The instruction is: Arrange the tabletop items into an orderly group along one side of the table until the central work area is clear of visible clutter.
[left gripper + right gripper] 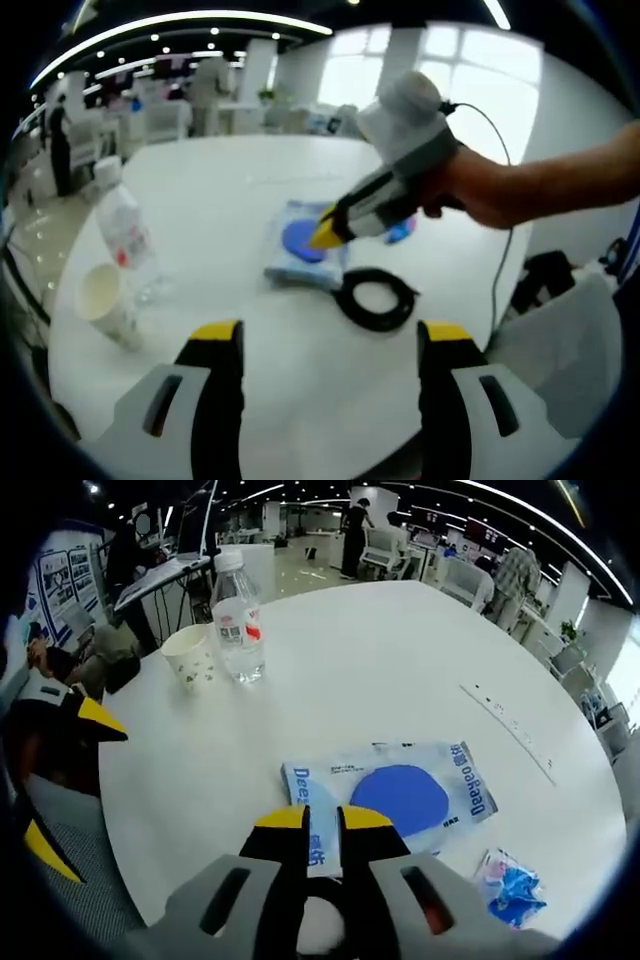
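Observation:
A flat white packet with a blue disc (298,245) (400,795) lies mid-table. My right gripper (323,820) (325,233), held by a hand, has its yellow tips over the packet's near edge, the jaws drawn together with only a thin gap. A black coiled cable (378,298) rests beside the packet. A small blue wrapper (402,231) (510,885) lies just past it. A clear water bottle (125,235) (238,620) and a paper cup (100,295) (190,658) stand together near one edge. My left gripper (330,335) (70,780) hangs open near the table's edge, holding nothing.
The round white table (250,180) (380,670) has a thin slot line (505,725) across its far part. Office desks, chairs and standing people fill the room beyond. A grey chair (560,340) and a black bag sit close to the table's edge.

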`<state>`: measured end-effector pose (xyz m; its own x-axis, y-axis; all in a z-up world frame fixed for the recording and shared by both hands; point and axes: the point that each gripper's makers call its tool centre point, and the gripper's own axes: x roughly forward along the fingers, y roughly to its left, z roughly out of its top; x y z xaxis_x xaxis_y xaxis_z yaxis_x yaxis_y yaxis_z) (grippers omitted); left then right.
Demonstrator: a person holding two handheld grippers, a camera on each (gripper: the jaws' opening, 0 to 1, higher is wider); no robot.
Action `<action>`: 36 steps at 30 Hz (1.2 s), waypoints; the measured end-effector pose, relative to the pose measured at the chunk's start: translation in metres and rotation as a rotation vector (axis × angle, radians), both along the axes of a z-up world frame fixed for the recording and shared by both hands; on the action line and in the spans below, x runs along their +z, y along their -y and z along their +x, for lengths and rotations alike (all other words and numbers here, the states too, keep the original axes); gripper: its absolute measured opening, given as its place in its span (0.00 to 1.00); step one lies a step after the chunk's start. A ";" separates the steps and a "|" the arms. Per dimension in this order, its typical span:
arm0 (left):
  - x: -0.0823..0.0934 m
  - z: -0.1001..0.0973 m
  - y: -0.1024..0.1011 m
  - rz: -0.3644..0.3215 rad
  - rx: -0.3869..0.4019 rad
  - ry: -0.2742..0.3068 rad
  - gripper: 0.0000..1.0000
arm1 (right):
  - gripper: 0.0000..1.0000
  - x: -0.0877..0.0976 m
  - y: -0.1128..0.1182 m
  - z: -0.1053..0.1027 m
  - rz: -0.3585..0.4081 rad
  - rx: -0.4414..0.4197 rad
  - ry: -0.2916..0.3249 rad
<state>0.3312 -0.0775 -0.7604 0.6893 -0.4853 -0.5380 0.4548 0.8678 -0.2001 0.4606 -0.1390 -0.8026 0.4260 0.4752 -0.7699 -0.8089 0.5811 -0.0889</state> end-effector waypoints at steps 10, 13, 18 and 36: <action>-0.001 -0.001 0.001 0.006 -0.005 -0.004 0.67 | 0.26 -0.007 0.005 -0.002 -0.002 -0.002 -0.014; -0.001 -0.002 0.001 0.006 -0.006 -0.004 0.67 | 0.32 -0.014 0.002 -0.007 -0.011 0.006 -0.025; -0.001 -0.002 0.001 0.007 -0.003 -0.005 0.67 | 0.37 -0.022 0.001 -0.012 -0.019 0.004 -0.029; -0.005 0.003 0.008 -0.016 0.010 -0.033 0.67 | 0.43 -0.013 0.063 0.044 -0.027 -0.061 0.019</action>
